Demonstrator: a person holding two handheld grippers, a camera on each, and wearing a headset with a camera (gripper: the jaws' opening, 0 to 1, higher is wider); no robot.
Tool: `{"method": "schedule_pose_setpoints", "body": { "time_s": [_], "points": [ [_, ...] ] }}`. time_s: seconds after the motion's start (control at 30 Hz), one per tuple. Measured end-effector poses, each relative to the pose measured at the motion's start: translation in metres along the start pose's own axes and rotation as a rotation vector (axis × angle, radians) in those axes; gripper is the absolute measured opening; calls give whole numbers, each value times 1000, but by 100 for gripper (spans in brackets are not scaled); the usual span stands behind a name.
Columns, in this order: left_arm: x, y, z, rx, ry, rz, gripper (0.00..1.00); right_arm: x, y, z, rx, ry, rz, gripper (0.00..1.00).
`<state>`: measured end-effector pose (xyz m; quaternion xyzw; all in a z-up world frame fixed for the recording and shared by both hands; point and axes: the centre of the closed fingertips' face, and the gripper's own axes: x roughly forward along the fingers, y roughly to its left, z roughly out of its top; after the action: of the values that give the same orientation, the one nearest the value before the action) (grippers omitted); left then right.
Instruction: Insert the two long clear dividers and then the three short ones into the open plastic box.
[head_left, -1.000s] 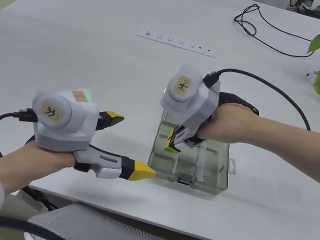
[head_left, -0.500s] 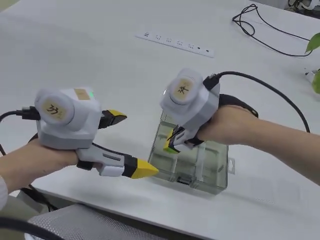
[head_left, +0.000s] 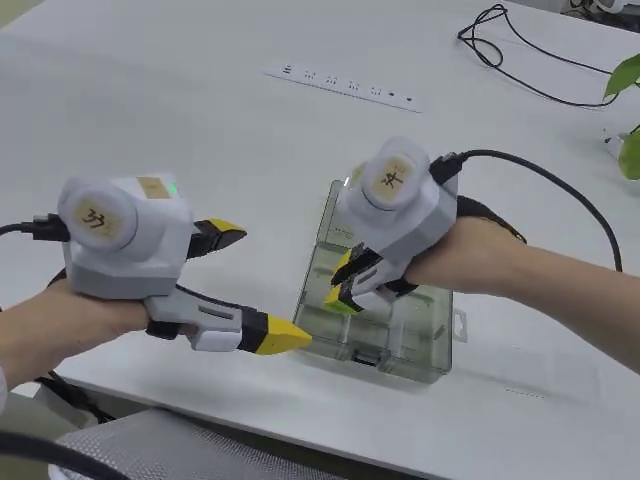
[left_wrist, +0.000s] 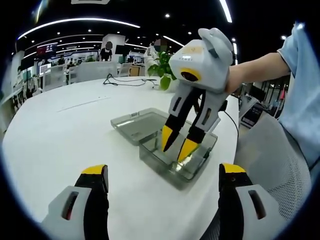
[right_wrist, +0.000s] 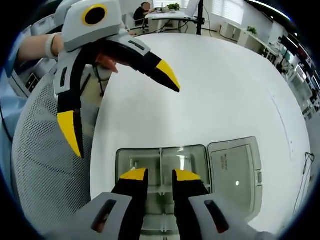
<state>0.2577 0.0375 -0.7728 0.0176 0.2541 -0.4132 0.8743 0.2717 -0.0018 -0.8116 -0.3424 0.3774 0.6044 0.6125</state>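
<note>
The clear plastic box (head_left: 425, 345) lies near the table's front edge, its lid (head_left: 338, 212) folded open behind it. Clear dividers stand inside it, dimly seen in the right gripper view of the box (right_wrist: 127, 162). My right gripper (head_left: 340, 292) points down into the box's left part, jaws a narrow gap apart with nothing visible between them; its own view (right_wrist: 160, 176) looks straight down onto the compartments. My left gripper (head_left: 255, 285) hovers left of the box, wide open and empty. In its own view the left gripper (left_wrist: 162, 172) faces the box (left_wrist: 165, 162) and the right gripper (left_wrist: 177, 144).
A white power strip (head_left: 340, 85) lies farther back on the table, and a black cable (head_left: 520, 62) loops at the back right. Green leaves (head_left: 625, 75) reach in from the right edge. A grey mesh chair (head_left: 150, 450) sits below the table's front edge.
My right gripper has risen a little and shifted right over the box. The left gripper holds much the same pose, still open.
</note>
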Motion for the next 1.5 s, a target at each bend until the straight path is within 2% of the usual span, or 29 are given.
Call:
{"method": "schedule_pose_setpoints", "body": {
  "time_s": [0.07, 0.2, 0.3, 0.6, 0.73, 0.87, 1.1, 1.3, 1.5],
  "points": [
    [0, -1, 1, -1, -2, -1, 93, -3, 0, 4, 1, -44, -2, 27],
    [0, -2, 2, 1, 1, -6, 93, -10, -2, 5, 10, -95, -13, 37],
    [1, -3, 5, -4, -7, -13, 93, -14, -1, 8, 8, -144, -19, 49],
    [1, -4, 11, -13, -24, -18, 94, -22, 1, 6, 9, -220, -48, 85],
    [1, -5, 14, -17, -31, -20, 94, -29, -2, 11, 24, -277, -68, 98],
    [1, -6, 19, -16, -43, -25, 94, -37, -5, 10, 38, -296, -85, 100],
    [6, -7, 25, -1, -47, -37, 94, -54, -14, -3, 75, -314, -137, 100],
    [13, -8, 29, 10, -43, -55, 94, -69, -18, -29, 90, -293, -178, 99],
    [17, -9, 38, 15, -58, -65, 93, -89, -23, -57, 154, -281, -222, 98]
  ]
}}
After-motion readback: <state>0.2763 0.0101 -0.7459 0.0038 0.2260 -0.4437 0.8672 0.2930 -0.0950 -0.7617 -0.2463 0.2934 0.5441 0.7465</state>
